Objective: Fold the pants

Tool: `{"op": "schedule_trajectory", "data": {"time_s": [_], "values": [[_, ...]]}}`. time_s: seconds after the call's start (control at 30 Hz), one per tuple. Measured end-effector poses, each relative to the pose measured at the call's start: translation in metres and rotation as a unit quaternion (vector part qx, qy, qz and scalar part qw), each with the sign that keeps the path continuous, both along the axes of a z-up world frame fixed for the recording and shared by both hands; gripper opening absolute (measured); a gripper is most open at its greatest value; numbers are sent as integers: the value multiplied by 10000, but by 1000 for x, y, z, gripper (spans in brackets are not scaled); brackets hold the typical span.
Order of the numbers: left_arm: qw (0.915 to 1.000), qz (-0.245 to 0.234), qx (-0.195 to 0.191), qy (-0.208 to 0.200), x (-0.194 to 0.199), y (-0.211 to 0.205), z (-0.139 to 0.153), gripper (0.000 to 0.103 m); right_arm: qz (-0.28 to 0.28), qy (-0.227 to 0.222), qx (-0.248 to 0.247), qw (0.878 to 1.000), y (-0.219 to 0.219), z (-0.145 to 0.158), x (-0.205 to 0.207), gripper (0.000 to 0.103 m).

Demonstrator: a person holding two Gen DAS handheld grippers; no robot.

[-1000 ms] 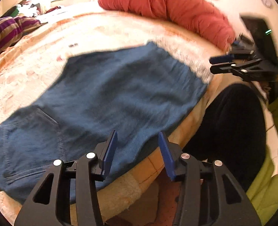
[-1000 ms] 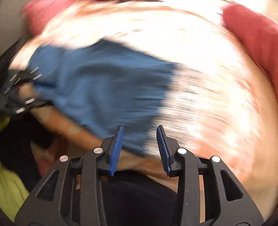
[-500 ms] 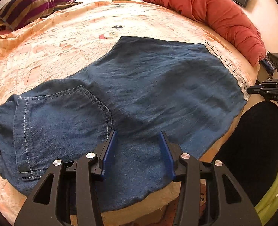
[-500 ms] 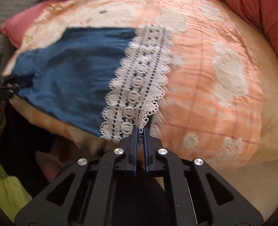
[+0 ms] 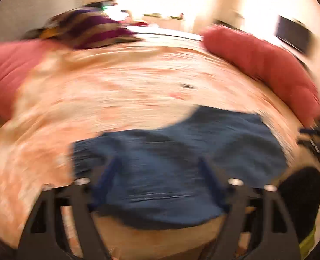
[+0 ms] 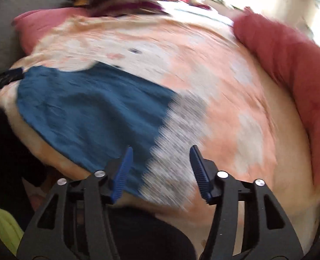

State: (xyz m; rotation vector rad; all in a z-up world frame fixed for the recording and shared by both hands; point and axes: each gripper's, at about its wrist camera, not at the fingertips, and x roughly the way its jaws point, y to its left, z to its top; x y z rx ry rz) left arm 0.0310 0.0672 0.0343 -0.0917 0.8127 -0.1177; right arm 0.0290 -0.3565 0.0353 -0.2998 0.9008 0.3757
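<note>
Status: pants (image 6: 90, 117) lie spread flat on the peach bedspread (image 6: 225, 69), hugging its near edge, white lace hem (image 6: 177, 151) at the right end; both views are motion-blurred, so whether a first lengthwise fold is already in is my guess, not something visible. Judging from the layout, at least the crosswise fold, hem end over to the left end, is left to do, so call it early-to-mid task. Right gripper (image 6: 160, 171) fingers are spread wide, holding nothing, hovering over the near edge with the denim-to-lace boundary between the tips. Left gripper (image 5: 157, 184) is also spread wide and empty, low over the near-left part of the pants (image 5: 177, 151), denim visible between the fingers; contact with the cloth can't be told through the blur. Red bolster (image 6: 290, 69) along the right side and striped fabric (image 5: 88, 30) at the far end are well apart from the work area
</note>
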Motion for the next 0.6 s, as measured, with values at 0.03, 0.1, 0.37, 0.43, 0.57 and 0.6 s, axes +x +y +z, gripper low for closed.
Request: {"op": "schedule_trajectory", "data": {"time_s": [0.03, 0.1, 0.37, 0.43, 0.57, 0.6], "values": [[9995, 289, 17, 103, 0, 14, -4, 88, 215, -27, 19, 9998, 14, 1, 5, 52], [9963, 755, -140, 387, 0, 37, -14, 88, 671, -12, 45, 9977, 48, 0, 18, 53], [9894, 838, -482, 1086, 17, 44, -53, 65, 1289, 667, 108, 9893, 110, -44, 60, 56], [9901, 885, -344, 1035, 16, 43, -53, 50, 1097, 986, 110, 9890, 108, -59, 65, 56], [9903, 1041, -209, 899, 11, 55, -41, 47, 988, 1165, 71, 9882, 104, -67, 66, 65], [9900, 1072, -153, 906, 10, 56, -40, 48, 942, 1199, 38, 9883, 103, -69, 66, 66]]}}
